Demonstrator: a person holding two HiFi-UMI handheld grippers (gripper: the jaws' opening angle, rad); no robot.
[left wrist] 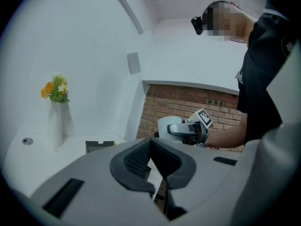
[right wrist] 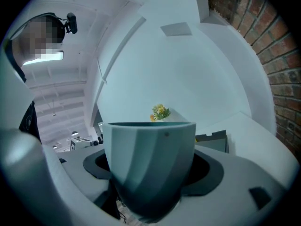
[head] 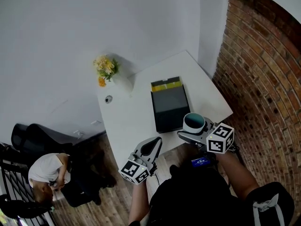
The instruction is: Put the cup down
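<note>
Head view: cup (head: 194, 121) at lower centre, over table (head: 127, 121) edge, beside black box (head: 169, 106).
Right gripper (head: 194, 129): clamps cup.
Left gripper (head: 154, 145): jaws together, empty.

Pale teal cup (right wrist: 148, 164) — upright, held in the right hand-held gripper (head: 194, 127).

Soft, even light; strong fisheye bending at edges.

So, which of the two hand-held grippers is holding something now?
The right hand-held gripper: its jaws clasp the teal cup. The left hand-held gripper is shut, with nothing between its jaws.
</note>
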